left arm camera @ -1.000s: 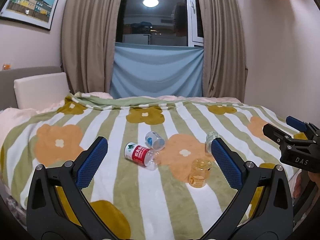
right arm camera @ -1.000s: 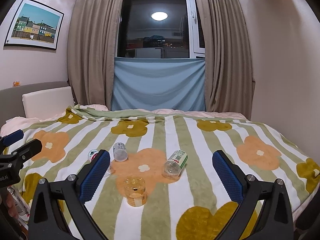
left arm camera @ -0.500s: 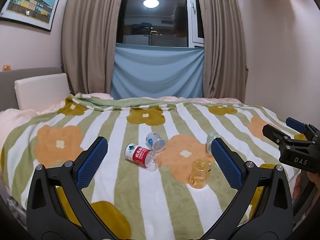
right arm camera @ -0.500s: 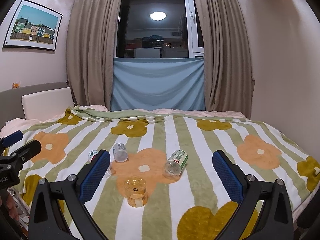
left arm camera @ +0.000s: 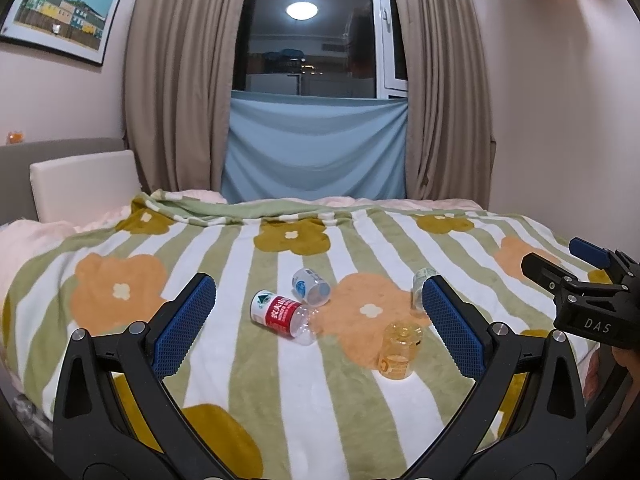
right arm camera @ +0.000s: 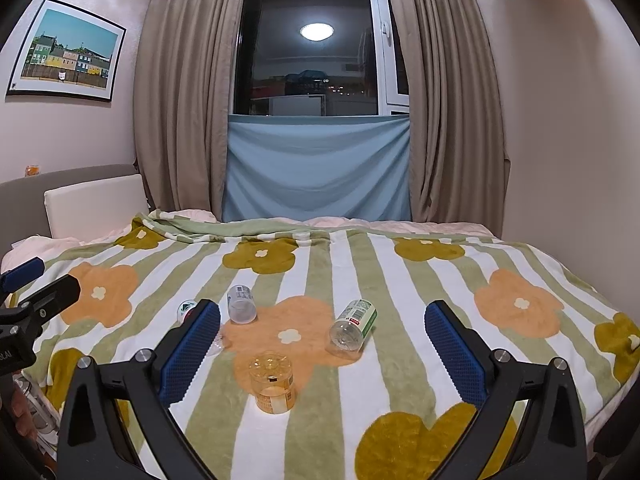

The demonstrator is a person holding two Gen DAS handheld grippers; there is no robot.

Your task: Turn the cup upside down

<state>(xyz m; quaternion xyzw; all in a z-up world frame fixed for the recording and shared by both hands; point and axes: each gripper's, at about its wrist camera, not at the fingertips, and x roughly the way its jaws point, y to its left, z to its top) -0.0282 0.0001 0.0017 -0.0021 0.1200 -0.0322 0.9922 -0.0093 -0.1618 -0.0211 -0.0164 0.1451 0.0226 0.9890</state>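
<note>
A small amber plastic cup (left arm camera: 398, 350) stands upside down on the flowered blanket, also in the right wrist view (right arm camera: 274, 383). A red-label cup (left arm camera: 282, 316), a blue-label cup (left arm camera: 311, 286) and a green-label cup (right arm camera: 354, 328) lie on their sides nearby. My left gripper (left arm camera: 316, 320) is open and empty, held above the near bed edge. My right gripper (right arm camera: 322, 344) is open and empty, with the amber cup low between its fingers but farther off.
The striped flower blanket (right arm camera: 400, 280) covers the bed. A white pillow (left arm camera: 84, 184) lies at the far left. Curtains and a window stand behind. The wall is close on the right. The other gripper shows at the edge of each view (left arm camera: 588, 300).
Both grippers have barely shifted; the views have crept slightly. The cups lie where they were.
</note>
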